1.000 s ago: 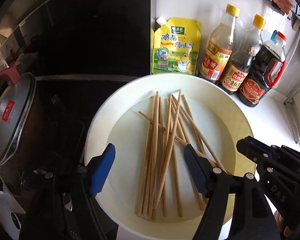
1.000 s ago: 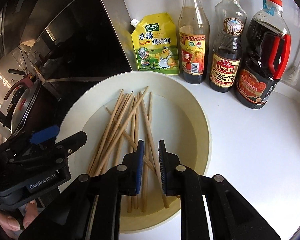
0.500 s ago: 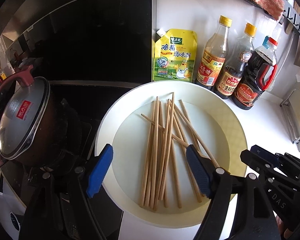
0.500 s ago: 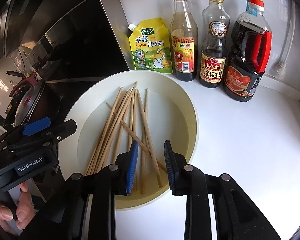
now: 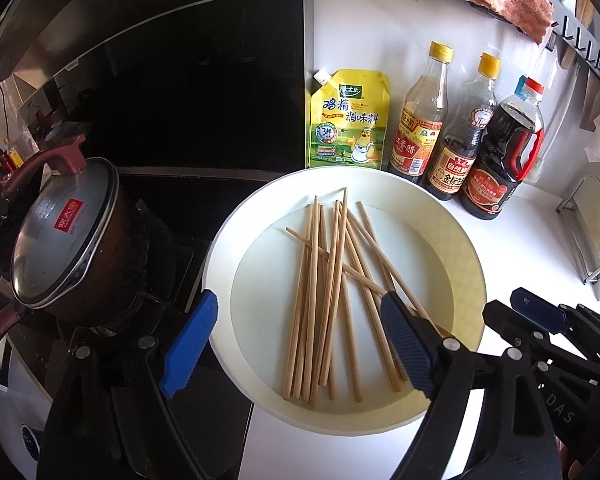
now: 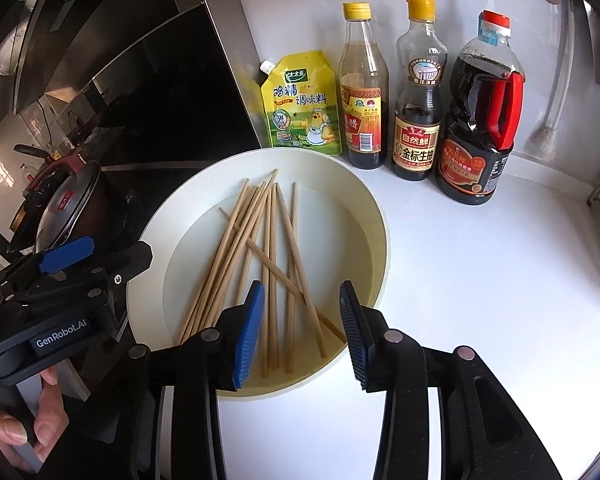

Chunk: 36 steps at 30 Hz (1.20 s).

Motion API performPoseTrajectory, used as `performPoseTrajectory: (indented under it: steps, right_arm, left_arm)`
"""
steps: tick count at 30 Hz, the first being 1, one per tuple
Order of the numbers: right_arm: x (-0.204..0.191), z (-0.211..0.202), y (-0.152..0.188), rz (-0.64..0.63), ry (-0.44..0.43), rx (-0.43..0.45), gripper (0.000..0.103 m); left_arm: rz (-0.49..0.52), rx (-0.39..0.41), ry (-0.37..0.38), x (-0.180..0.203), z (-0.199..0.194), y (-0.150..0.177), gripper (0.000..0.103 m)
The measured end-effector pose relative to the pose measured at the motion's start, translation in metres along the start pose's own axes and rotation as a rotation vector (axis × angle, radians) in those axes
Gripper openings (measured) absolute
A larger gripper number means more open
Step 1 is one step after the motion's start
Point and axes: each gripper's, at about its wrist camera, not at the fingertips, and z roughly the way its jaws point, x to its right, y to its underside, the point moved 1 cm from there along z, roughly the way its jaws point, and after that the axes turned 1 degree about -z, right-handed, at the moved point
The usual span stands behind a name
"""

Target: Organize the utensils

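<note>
Right gripper (image 6: 302,330): its jaws, nearly closed one second ago, now stand apart and hold nothing; it has pulled back above the near rim of the basin.
Left gripper (image 5: 300,340): wide open and empty as before; it has also risen away from the basin.
Chopsticks (image 5: 328,292): they lie loose in the white basin (image 5: 456,236), most roughly parallel, one crossing under the others; their arrangement looks unchanged.
Meaning for the task: no chopstick is grasped or lifted; the bundle is not yet aligned.
Surroundings: the seasoning pouch (image 5: 346,120) and three sauce bottles (image 6: 416,92) stand behind the basin, and a lidded pot (image 5: 60,232) sits to its left.
</note>
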Motion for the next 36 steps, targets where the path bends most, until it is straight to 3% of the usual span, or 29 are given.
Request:
performPoseTrajectory:
  steps: [8, 16, 36]
  right_arm:
    - [0.0001, -0.0037, 0.0024, 0.007, 0.002, 0.000, 0.042]
    - [0.0014, -0.0078, 0.0031, 0.016, 0.015, 0.009, 0.057]
    - [0.0035, -0.0096, 0.0042, 0.014, 0.028, 0.010, 0.060]
  left_arm:
    - [-0.001, 0.007, -0.003, 0.0001, -0.0063, 0.0034, 0.088]
    - [0.001, 0.003, -0.011, -0.0008, -0.0066, 0.0038, 0.094]
    - [-0.014, -0.009, -0.013, -0.0078, -0.0047, 0.0008, 0.096]
